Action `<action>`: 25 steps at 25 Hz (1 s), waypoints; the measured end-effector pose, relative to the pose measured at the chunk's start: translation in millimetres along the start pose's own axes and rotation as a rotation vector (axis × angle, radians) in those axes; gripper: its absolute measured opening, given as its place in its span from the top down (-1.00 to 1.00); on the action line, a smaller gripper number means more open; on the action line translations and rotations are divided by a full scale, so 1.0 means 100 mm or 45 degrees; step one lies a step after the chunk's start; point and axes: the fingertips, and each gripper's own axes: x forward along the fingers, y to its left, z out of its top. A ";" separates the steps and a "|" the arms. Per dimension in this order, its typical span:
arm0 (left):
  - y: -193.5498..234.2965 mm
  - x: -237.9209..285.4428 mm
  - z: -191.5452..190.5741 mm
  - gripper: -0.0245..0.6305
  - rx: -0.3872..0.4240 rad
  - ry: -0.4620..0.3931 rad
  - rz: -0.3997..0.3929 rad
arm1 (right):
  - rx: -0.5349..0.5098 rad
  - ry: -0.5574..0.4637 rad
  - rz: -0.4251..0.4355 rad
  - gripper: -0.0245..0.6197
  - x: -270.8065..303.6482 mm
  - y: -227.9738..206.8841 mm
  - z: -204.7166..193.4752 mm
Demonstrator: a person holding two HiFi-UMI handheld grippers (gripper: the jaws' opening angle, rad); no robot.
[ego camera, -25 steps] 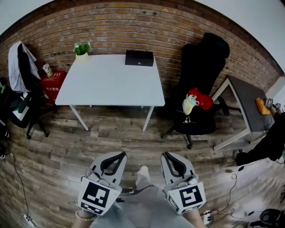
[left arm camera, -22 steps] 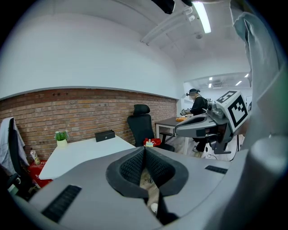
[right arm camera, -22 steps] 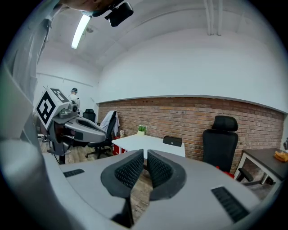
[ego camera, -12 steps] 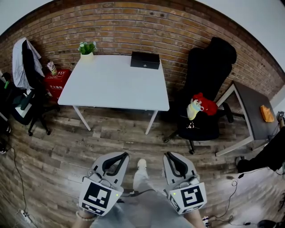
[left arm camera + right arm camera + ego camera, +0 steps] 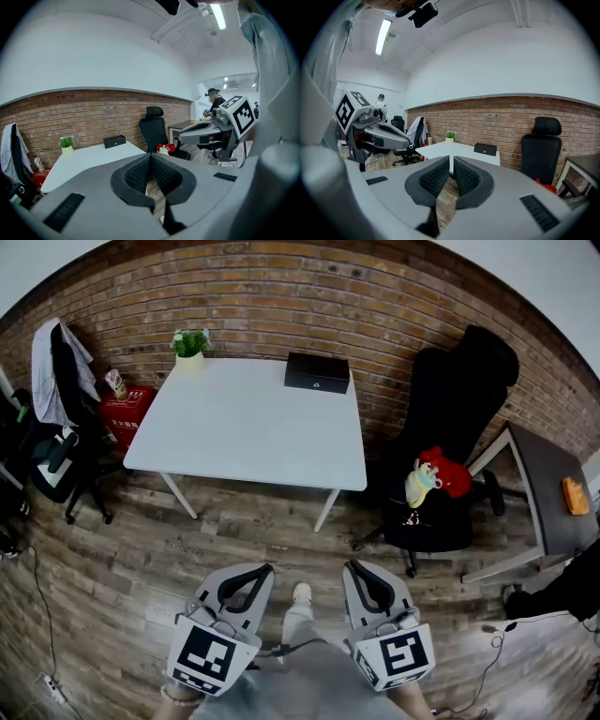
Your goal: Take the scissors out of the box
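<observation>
A closed black box [image 5: 317,372] sits at the far edge of the white table [image 5: 244,427], close to the brick wall. It also shows in the left gripper view as the box [image 5: 115,141] and in the right gripper view as the box [image 5: 485,149]. No scissors are visible. My left gripper [image 5: 265,568] and right gripper [image 5: 349,565] hang side by side over the wooden floor, well short of the table. The left gripper [image 5: 150,155] has its pads together and holds nothing. The right gripper [image 5: 452,157] is shut too, and nothing lies between its pads.
A small potted plant [image 5: 190,343] stands on the table's far left corner. A black office chair [image 5: 450,456] with a red toy [image 5: 442,472] is to the right, beside a grey desk [image 5: 548,493]. A chair draped with clothes [image 5: 56,381] and a red box [image 5: 127,413] are to the left.
The table and box have slid lower and rightward in the head view as I moved towards them. Both grippers came along and kept their jaws shut.
</observation>
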 end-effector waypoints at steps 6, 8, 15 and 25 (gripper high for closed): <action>0.16 0.38 0.16 0.88 0.039 0.002 0.008 | 0.005 0.000 0.051 0.75 0.36 -0.27 0.05; 0.23 0.50 0.20 0.88 0.037 -0.002 0.018 | 0.001 -0.004 0.069 0.75 0.47 -0.35 0.07; 0.54 0.92 0.35 0.88 0.000 -0.003 0.061 | -0.009 -0.012 0.099 0.75 0.86 -0.69 0.20; 1.05 1.63 0.54 0.88 -0.017 0.012 0.100 | -0.011 0.011 0.116 0.75 1.49 -1.34 0.30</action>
